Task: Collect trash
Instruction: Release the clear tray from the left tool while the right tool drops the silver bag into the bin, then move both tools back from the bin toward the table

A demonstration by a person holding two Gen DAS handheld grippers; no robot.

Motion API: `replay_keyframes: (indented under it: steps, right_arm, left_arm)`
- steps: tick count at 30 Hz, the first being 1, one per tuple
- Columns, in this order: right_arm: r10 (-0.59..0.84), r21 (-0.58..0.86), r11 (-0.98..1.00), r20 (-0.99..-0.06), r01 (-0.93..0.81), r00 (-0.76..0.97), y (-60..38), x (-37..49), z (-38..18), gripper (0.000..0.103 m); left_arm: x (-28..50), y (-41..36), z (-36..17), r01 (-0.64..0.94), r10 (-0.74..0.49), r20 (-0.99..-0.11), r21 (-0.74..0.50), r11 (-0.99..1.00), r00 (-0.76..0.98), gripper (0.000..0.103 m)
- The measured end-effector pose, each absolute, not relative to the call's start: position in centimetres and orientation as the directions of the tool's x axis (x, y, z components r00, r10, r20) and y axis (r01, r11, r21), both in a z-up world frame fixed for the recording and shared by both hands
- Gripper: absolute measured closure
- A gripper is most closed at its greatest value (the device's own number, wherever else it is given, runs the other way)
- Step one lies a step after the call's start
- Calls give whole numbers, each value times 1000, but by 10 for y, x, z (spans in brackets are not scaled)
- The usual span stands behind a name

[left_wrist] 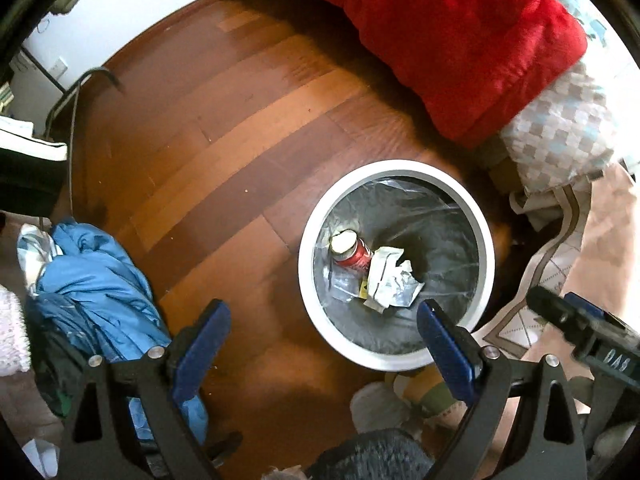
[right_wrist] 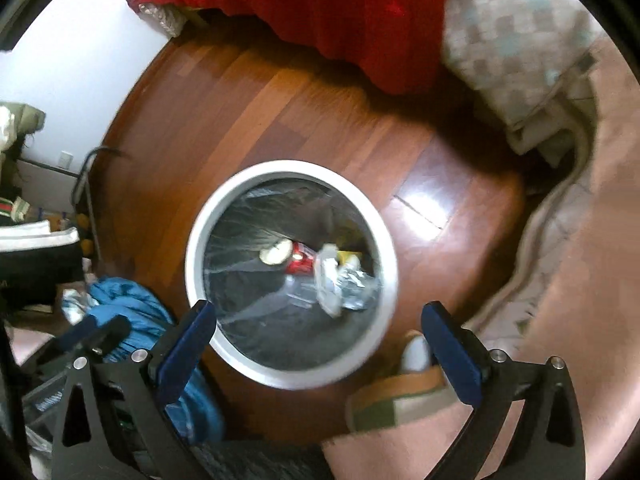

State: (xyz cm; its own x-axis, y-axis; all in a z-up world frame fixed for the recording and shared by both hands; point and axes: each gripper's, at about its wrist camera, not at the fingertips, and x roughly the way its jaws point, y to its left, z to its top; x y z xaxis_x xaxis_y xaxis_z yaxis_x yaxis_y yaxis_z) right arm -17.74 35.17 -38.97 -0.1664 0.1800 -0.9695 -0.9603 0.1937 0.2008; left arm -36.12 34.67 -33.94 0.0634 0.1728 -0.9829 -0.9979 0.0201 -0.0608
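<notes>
- A white round bin [left_wrist: 394, 362] with a clear liner stands on the wooden floor [left_wrist: 224, 168] beside a bed draped in a red blanket [left_wrist: 460, 48].
- Inside the bin lie a red can [left_wrist: 352, 254] and crumpled paper [left_wrist: 390, 282], resting at the bottom on the liner; the trash seen here is already collected.
- The left claw [left_wrist: 324, 342] hangs above the floor just left of the bin, its blue-padded jaws spread wide with nothing between them.
- The right claw [right_wrist: 320, 338] points down over the bin's near rim, jaws likewise wide apart and empty, placed as one would expect for letting something fall inside.
- From the right wrist view the bin [right_wrist: 288, 378] fills the centre, the can [right_wrist: 300, 262] and paper [right_wrist: 336, 280] blurred within.
- A blue garment [left_wrist: 92, 280] lies heaped on the floor to the left, well apart from the bin's contents.
- A slipper [right_wrist: 400, 396] sits on the floor near the bin, just below the right claw.
- No loose trash shows on the open floor.
</notes>
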Motion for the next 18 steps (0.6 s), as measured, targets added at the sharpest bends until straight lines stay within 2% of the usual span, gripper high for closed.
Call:
replay_keyframes:
  steps: [5, 18]
  right_arm:
    - [160, 129, 167, -982, -977, -102, 320, -182, -377, 0]
    - [239, 118, 167, -968, -979, -76, 275, -182, -318, 0]
  left_arm:
    - [-352, 331, -326, -997, 190, -980, -47, 57, 57, 8]
    - [-344, 295, -271, -992, 290, -954, -39, 116, 71, 8]
